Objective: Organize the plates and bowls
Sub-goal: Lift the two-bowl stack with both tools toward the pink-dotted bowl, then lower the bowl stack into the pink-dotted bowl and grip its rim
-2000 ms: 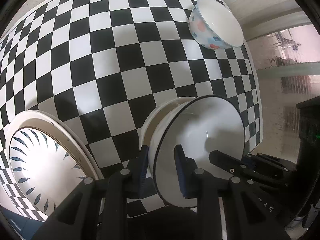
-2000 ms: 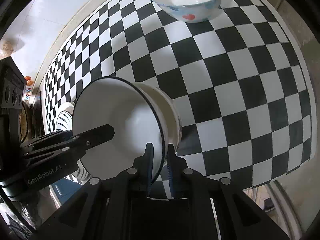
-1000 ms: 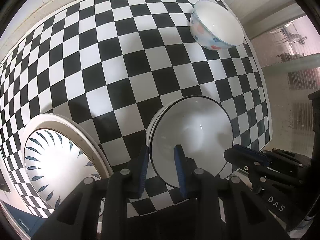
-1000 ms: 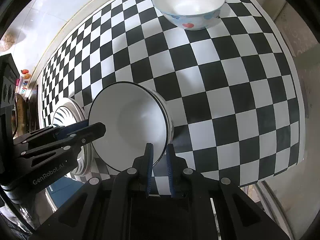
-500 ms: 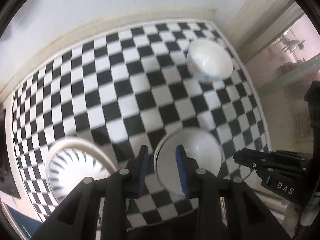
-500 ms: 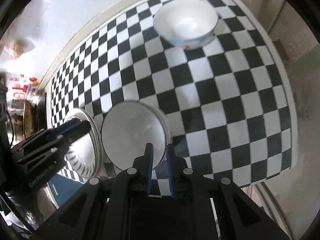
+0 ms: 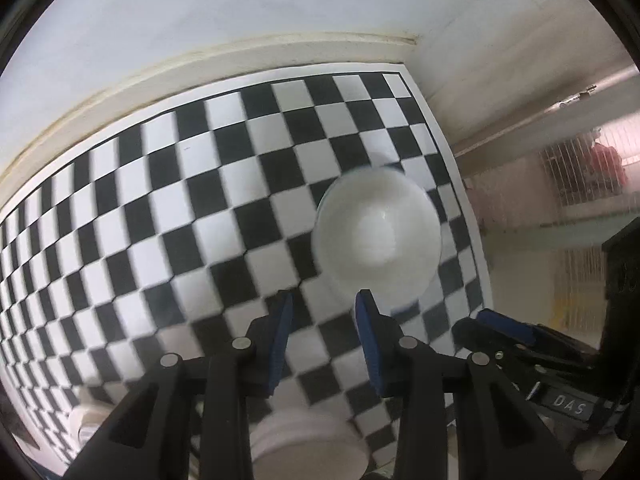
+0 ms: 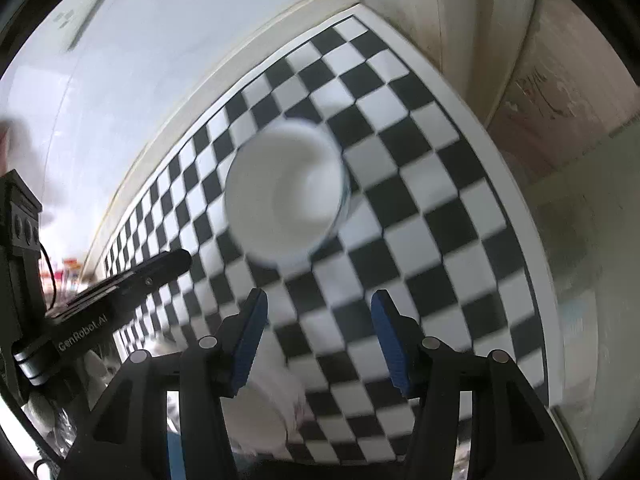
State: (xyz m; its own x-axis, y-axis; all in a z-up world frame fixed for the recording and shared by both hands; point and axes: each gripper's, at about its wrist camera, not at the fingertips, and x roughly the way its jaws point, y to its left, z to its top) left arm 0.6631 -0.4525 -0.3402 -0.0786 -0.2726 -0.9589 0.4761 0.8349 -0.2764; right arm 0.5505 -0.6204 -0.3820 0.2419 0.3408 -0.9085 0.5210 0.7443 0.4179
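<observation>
While both views are pretty smeared, the right gripper (image 8: pixel 318 336) clearly has its jaws opening with nothing between them, and the left gripper (image 7: pixel 323 338) sits with a narrow gap, gripping nothing either. Just beyond the fingertips of both sits the white bowl (image 8: pixel 285 196) on the checkered mat (image 8: pixel 432 216). Nearer than that bowl, under the grippers, is a blurry stack of bowls (image 7: pixel 308 446).

Black, angular left gripper (image 7: pixel 324 320) and right gripper (image 8: pixel 318 320); blue-padded fingers (image 8: pixel 249 340), silver screws, white "GenRobot.AI" and "DAS" lettering.
</observation>
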